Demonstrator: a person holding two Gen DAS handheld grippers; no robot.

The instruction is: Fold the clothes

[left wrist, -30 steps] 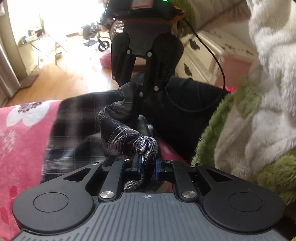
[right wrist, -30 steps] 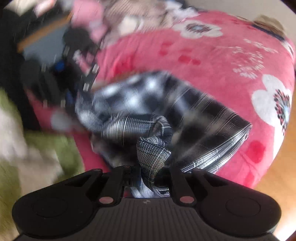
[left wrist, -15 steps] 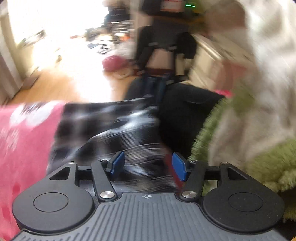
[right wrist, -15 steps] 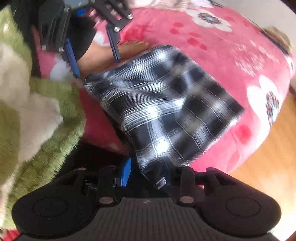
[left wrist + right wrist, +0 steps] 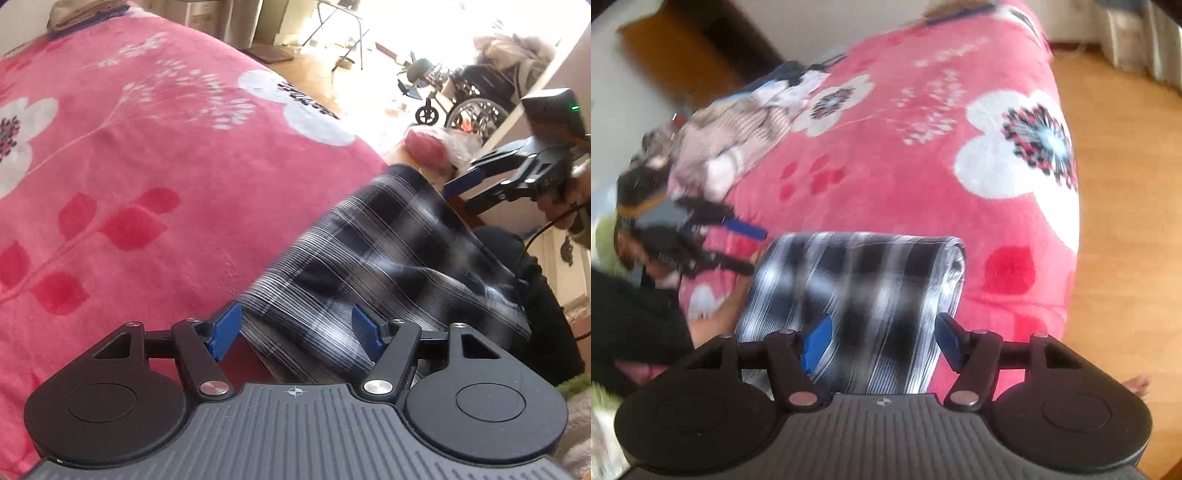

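Pink floral blanket now bears the released plaid garment; both grippers' jaws gape wide.

Black-and-white plaid garment on pink floral blanket.

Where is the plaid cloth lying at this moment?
In both wrist views the plaid cloth lies folded on the pink flowered blanket, near its edge, just ahead of the open right claw.

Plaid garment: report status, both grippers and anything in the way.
Left gripper open, right gripper open, neither gripping. Plaid garment folded, flat on pink blanket. Clothes pile sits clear at far side.
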